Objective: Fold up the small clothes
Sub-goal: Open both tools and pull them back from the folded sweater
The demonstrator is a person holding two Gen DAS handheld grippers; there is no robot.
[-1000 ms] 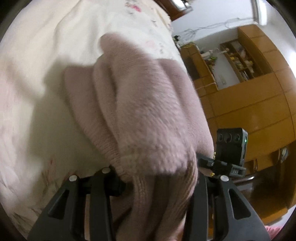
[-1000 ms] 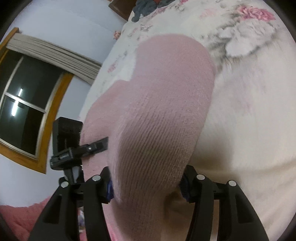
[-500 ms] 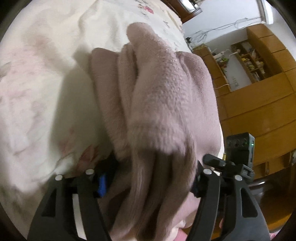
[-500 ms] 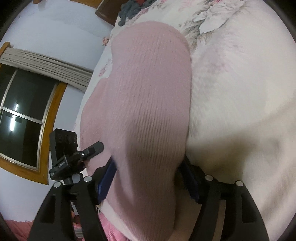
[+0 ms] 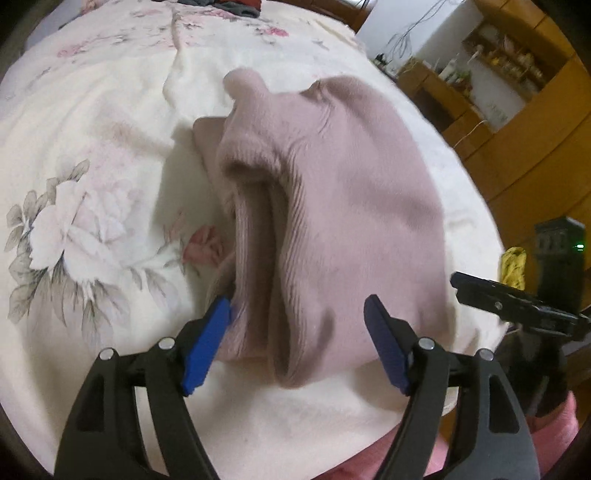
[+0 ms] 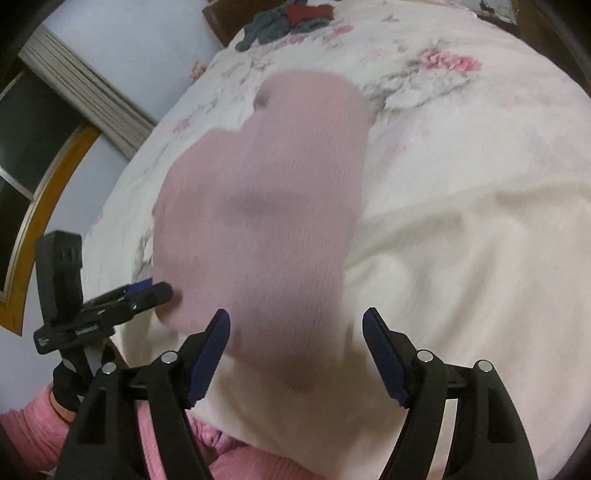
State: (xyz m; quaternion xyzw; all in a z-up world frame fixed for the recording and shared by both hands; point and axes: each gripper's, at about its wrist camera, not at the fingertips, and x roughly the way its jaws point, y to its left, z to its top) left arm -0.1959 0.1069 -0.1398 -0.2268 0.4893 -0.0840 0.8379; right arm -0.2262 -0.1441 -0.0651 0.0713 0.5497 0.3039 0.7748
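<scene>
A pink knit garment (image 5: 332, 206) lies folded in a thick bundle on the floral bedspread (image 5: 92, 184), its layered edges facing the left wrist view. My left gripper (image 5: 295, 332) is open, blue pads wide apart on either side of the garment's near end. In the right wrist view the same garment (image 6: 266, 206) looks blurred. My right gripper (image 6: 297, 347) is open too, with the garment's near edge lying between its spread fingers. Each gripper also shows in the other's view: the right gripper (image 5: 517, 306) at the side, the left gripper (image 6: 110, 299) low on the left.
A pile of dark and red clothes (image 6: 288, 18) sits at the far end of the bed. Wooden cabinets and shelves (image 5: 535, 129) stand past the bed's right side. A window with a wooden frame (image 6: 22, 166) is on the left wall. A pink sleeve (image 6: 33, 424) is near.
Both grippers have opened and let go of the pink garment. They have drawn back a little, and the garment now rests on the bedspread.
</scene>
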